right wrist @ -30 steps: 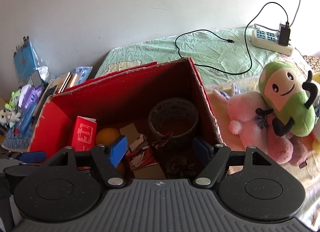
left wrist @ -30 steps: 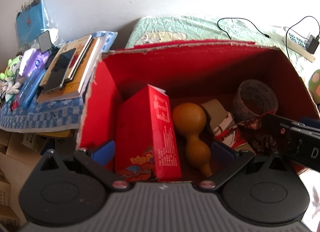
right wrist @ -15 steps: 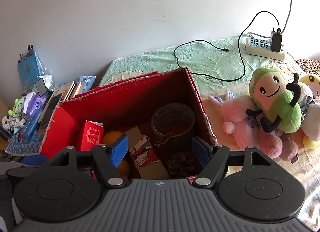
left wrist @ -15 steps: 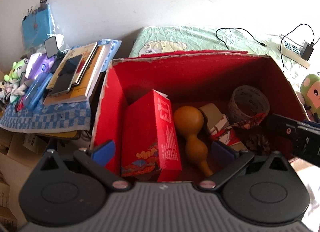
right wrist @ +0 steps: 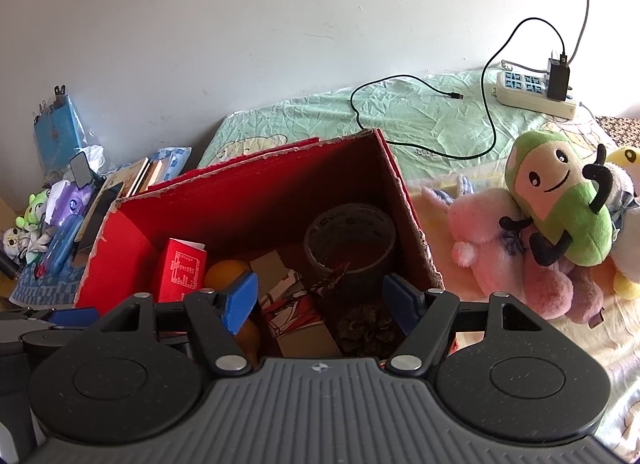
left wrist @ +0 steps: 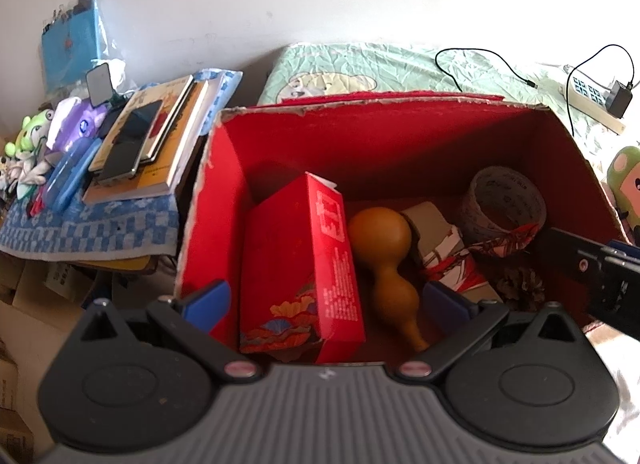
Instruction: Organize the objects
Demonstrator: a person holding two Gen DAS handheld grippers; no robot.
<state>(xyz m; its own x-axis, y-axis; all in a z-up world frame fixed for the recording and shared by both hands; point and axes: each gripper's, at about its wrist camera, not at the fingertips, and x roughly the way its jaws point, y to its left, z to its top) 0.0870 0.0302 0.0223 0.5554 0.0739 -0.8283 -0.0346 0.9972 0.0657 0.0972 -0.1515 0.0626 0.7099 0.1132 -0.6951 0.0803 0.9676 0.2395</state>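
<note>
A red cardboard box point(left wrist: 384, 132) point(right wrist: 256, 200) stands open on the bed. Inside it are a tall red carton point(left wrist: 304, 260) point(right wrist: 178, 270), a brown gourd point(left wrist: 386, 264), a small patterned box point(left wrist: 448, 260) point(right wrist: 294, 312), a roll of tape point(left wrist: 502, 208) point(right wrist: 350, 240) and a pine cone point(left wrist: 520, 290) point(right wrist: 366, 328). My left gripper point(left wrist: 326, 304) hangs open above the box's left half, nothing between its blue pads. My right gripper point(right wrist: 320, 302) is open above the right half, also holding nothing; it shows at the left wrist view's right edge point(left wrist: 600, 272).
Books and a phone point(left wrist: 148, 144) lie on a blue checked cloth point(left wrist: 88, 224) left of the box, beside small toys point(left wrist: 28, 144). Plush toys point(right wrist: 560, 204) sit to the right on the bed. A power strip point(right wrist: 536, 92) with a black cable point(right wrist: 420, 80) lies behind.
Both grippers have pulled back and risen from the box, so more of the wall, bed and plush toys shows. The box's contents have not moved.
</note>
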